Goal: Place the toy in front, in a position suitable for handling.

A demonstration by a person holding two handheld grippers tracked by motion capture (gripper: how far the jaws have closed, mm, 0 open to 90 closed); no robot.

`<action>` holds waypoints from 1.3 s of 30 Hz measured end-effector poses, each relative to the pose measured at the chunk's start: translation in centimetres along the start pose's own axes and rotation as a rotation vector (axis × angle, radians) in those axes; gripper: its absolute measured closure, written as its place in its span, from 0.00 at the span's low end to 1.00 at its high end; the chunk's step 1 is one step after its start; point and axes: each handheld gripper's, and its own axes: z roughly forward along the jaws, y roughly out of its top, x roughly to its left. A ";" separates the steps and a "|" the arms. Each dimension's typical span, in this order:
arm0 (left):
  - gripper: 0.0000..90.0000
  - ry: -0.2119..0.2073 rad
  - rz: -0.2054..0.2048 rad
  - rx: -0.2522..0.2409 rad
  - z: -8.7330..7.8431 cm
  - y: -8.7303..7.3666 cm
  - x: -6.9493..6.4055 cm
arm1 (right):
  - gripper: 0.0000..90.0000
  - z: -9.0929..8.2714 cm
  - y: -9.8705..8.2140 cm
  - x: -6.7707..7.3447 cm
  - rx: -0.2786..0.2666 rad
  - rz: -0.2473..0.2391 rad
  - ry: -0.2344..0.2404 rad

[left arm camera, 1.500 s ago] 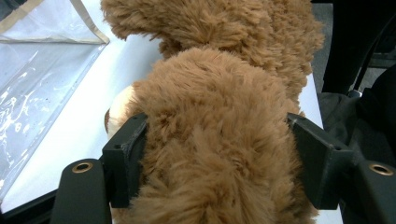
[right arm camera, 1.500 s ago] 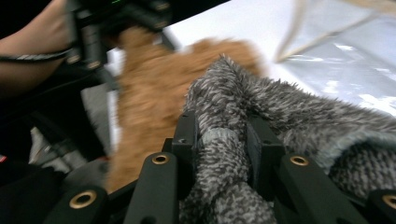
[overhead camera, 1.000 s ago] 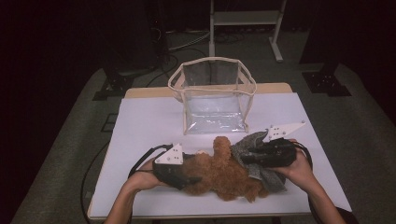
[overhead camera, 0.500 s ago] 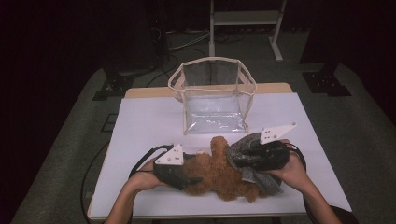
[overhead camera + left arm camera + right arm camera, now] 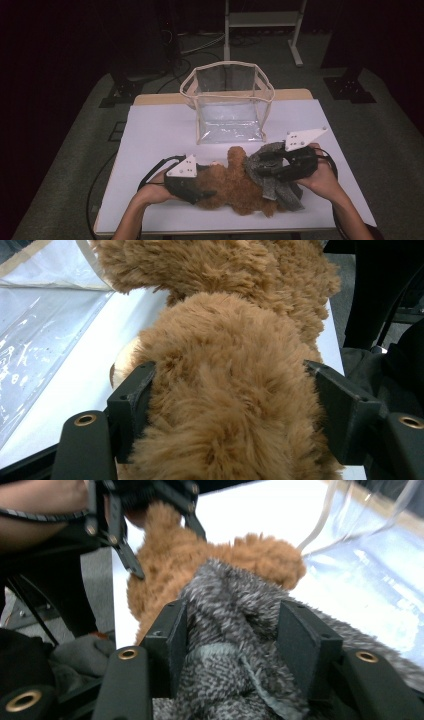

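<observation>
White table (image 5: 150,130) | brown plush (image 5: 230,182) | no legible writing

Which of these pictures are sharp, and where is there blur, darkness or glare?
High view: the white table is bright, its surroundings nearly black. Left gripper view: the brown plush toy is sharp. Right gripper view: slightly blurred; the grey knitted cloth is soft and the clear bag looks washed out.

Left tool (image 5: 200,186): jaws clamped, part-spread, pointing toward the right tool (image 5: 265,167); forearm low, entering from the near edge. Right tool: jaws just opened wider, grey fabric between them, aimed back at the left tool.
</observation>
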 end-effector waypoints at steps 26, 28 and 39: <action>0.33 0.026 0.014 -0.001 0.6 0.7 -0.4 | 0.79 6.0 4.1 1.4 0.063 -0.042 0.064; 0.33 0.028 0.013 -0.001 0.6 0.6 -0.3 | 0.79 6.7 3.5 0.4 0.096 -0.027 0.029; 0.33 0.004 0.018 -0.005 0.6 0.6 -0.3 | 0.79 2.6 -0.3 -4.5 0.074 0.186 -0.056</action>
